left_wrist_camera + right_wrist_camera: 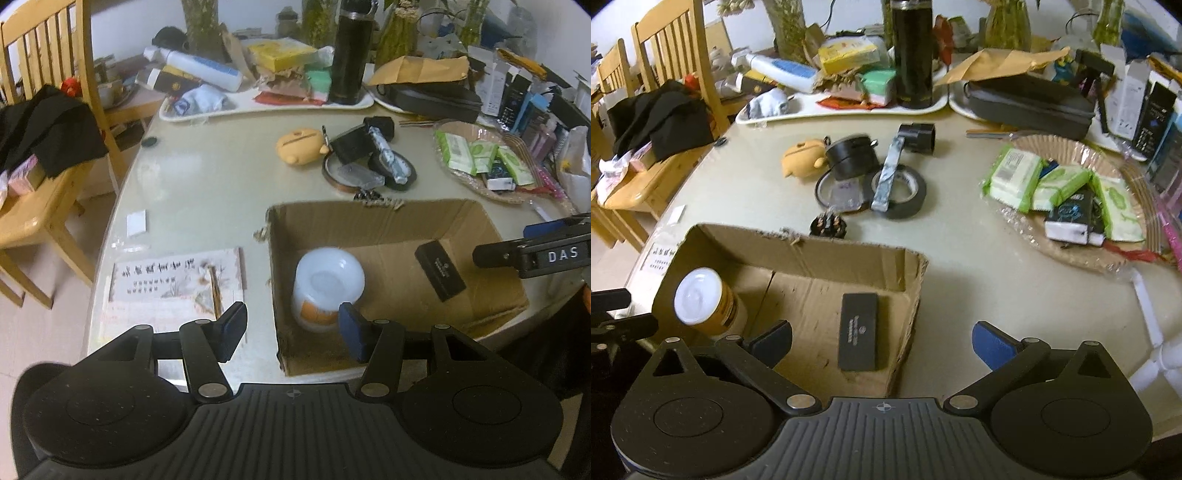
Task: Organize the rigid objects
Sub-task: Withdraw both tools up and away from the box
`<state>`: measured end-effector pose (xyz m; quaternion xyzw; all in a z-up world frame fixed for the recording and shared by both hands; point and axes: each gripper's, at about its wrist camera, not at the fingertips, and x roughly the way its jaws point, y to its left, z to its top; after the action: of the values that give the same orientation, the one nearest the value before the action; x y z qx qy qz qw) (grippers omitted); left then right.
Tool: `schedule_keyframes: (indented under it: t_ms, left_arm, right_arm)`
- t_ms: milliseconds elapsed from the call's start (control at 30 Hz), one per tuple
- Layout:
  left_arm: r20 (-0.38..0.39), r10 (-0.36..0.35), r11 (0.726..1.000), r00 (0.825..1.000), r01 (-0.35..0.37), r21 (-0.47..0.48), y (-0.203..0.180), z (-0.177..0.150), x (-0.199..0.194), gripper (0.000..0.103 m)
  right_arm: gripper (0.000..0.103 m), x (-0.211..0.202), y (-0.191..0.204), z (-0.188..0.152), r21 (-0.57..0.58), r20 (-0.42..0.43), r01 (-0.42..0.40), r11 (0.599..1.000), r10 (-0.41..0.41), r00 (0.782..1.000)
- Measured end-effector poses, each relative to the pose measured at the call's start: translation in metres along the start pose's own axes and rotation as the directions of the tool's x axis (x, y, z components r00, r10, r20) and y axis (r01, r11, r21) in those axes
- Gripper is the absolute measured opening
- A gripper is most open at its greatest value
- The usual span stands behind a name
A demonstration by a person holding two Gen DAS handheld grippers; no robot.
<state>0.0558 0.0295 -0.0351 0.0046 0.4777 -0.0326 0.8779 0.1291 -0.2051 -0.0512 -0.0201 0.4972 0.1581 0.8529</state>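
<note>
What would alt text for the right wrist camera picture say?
An open right gripper hovers, holding nothing, over a cardboard box that contains a flat black case and a white-lidded jar. Beyond on the cluttered table lie tape rolls and a yellow pig-shaped toy.

Two steep wrist views, sharing cardboard box [380, 221].

The shallow brown cardboard box [827, 258] is matt, with torn, rough edges. Inside it, the white-lidded plastic jar [701, 299] looks smooth and the flat black case [857, 332] matt. The pale surface [979, 266] is glossy. The black tape roll [905, 192] shines faintly; the wooden chair [40, 206] is varnished.
</note>
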Motion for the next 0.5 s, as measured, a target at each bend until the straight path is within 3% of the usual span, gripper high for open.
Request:
schedule_keyframes:
  t_ms: [500]
  left_arm:
    - [0.001, -0.017, 1.0, 1.0, 0.017, 0.019, -0.0064, -0.0084, 0.0015, 0.054]
  right_arm:
    - [0.103, 0.004, 0.0045, 0.0001, -0.008, -0.012, 0.003, 1.0, -0.003, 1.0]
